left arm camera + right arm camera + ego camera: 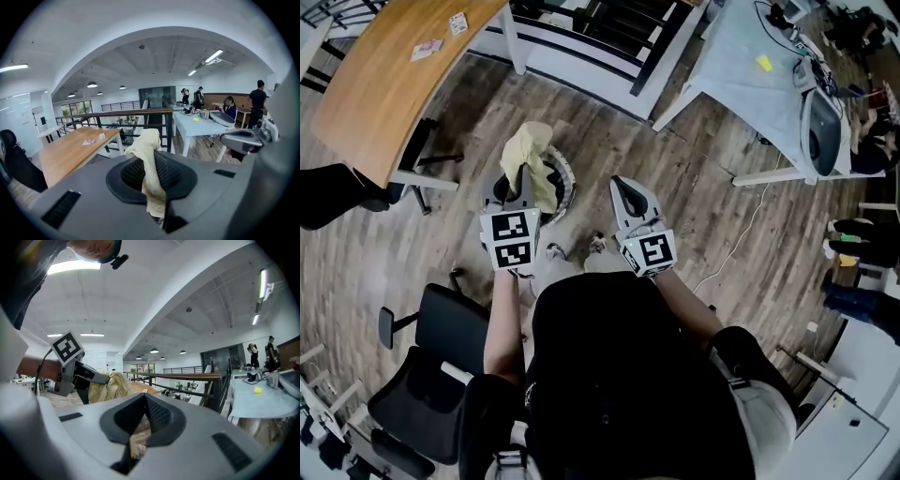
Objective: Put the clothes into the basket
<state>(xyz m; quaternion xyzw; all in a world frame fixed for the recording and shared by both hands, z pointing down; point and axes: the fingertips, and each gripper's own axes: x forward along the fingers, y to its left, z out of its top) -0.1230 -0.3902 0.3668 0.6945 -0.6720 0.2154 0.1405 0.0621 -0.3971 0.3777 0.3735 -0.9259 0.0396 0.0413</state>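
Note:
A pale yellow cloth (531, 150) hangs from my left gripper (525, 178), which is shut on it just above a round dark basket (565, 184) on the wood floor. In the left gripper view the cloth (148, 140) is pinched between the black pads and sticks up past the tips of my left gripper (153, 157). My right gripper (620, 185) is to the right of the basket, shut with nothing in it. The right gripper view shows its pads of my right gripper (144, 400) meeting, with the left gripper (75, 369) and the cloth (110, 386) to the left.
A curved wooden desk (389, 80) stands at the upper left and a white table (750, 70) at the upper right. A black railing (600, 33) runs between them. Black office chairs (431, 366) sit at the lower left. A cable (741, 244) lies on the floor to the right.

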